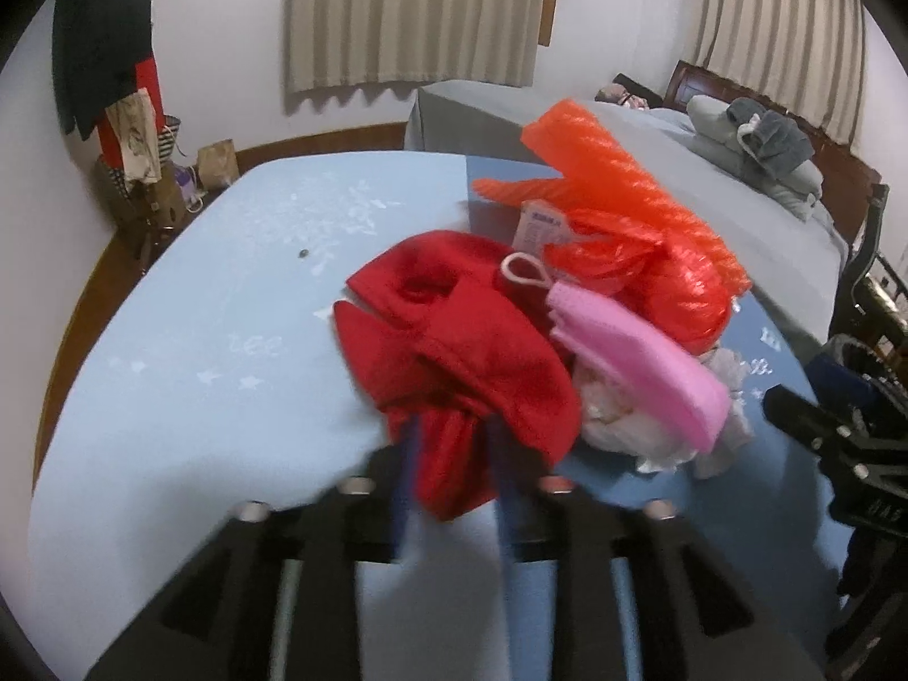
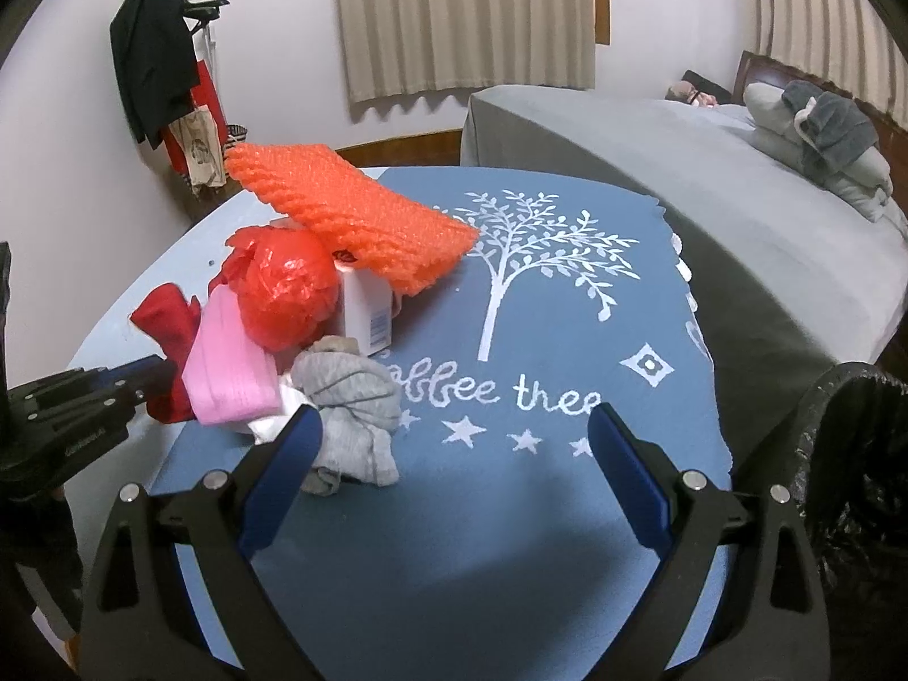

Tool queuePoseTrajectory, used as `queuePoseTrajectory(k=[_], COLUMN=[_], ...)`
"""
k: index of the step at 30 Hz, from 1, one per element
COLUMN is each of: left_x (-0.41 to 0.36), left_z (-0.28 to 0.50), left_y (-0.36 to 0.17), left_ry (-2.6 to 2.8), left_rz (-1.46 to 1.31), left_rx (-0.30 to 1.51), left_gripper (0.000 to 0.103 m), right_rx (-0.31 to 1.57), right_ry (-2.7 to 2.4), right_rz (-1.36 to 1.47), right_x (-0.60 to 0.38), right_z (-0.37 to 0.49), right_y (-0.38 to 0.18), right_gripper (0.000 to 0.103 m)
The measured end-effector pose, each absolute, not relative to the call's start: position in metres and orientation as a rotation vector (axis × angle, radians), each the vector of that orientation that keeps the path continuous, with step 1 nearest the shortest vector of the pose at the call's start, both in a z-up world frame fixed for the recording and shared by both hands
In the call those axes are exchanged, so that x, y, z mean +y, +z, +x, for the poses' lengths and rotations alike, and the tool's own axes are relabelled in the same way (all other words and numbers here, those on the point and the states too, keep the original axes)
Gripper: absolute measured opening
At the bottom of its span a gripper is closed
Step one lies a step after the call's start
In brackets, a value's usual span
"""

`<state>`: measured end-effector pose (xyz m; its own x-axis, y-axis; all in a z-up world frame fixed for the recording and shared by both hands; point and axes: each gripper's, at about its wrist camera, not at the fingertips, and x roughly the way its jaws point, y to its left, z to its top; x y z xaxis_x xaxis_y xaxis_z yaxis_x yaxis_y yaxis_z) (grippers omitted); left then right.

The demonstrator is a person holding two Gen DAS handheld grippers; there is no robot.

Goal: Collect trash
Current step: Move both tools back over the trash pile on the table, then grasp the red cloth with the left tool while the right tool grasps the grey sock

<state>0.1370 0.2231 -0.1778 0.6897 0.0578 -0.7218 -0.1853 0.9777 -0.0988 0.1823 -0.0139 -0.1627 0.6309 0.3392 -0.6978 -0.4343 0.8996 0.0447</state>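
A pile of items lies on the blue table cloth (image 2: 511, 511). It holds a red cloth (image 1: 454, 329), a pink cloth (image 1: 641, 363), a red plastic bag (image 1: 681, 289), an orange foam net (image 1: 618, 176), a white box (image 2: 369, 306), a grey sock (image 2: 352, 403) and white paper (image 1: 624, 425). My left gripper (image 1: 451, 442) is shut on the red cloth's near end. It shows at the left in the right wrist view (image 2: 147, 374). My right gripper (image 2: 454, 437) is open and empty, its left finger beside the grey sock.
A bin with a black liner (image 2: 851, 482) stands at the table's right. A grey bed (image 2: 709, 181) with pillows lies behind the table. Clothes hang on a rack (image 2: 153, 68) by the far wall, with bags on the floor below.
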Motion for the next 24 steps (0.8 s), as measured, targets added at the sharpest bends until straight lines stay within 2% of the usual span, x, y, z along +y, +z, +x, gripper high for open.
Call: queuePoseTrajectory(k=[7,9,17,18,19,21,22,24], left_x=[0.217,0.218,0.225,0.226,0.228,0.23,0.23,0.228], left_z=[0.132,0.137,0.165,0.167,0.168,0.167,0.166,0.163], left_y=[-0.163,-0.164,-0.187,-0.19,-0.193,-0.193,-0.193,-0.19], left_ry=[0.139,0.162,0.199,0.187,0.168,0.144,0.132,0.108], left_rz=[-0.161,-0.156,-0.149,-0.156,-0.178,-0.207,-0.209,-0.209], left_rx=[0.765,0.762,0.818,0.825,0.828,0.824,0.82,0.805], left_gripper=[0.065,0.069,0.069,0.066,0.053,0.042,0.031,0.023], right_rx=[0.775,0.778,0.775,0.775,0.776,0.778,0.779,0.78], right_ry=[0.432,0.434,0.438,0.439,0.439,0.442,0.447,0.455], right_rz=[-0.125,-0.126,-0.127,-0.128,-0.129,-0.128,-0.127,-0.126], right_x=[-0.018,-0.018,-0.019,-0.019,-0.019,-0.018,-0.017,-0.015], right_z=[0.187,0.187,0.19,0.19,0.191,0.19,0.19,0.19], right_y=[-0.163,-0.165,-0.164,-0.165,-0.165,-0.166,-0.166,-0.166], right_gripper=[0.092,0.092,0.092,0.092,0.092,0.092,0.092,0.092])
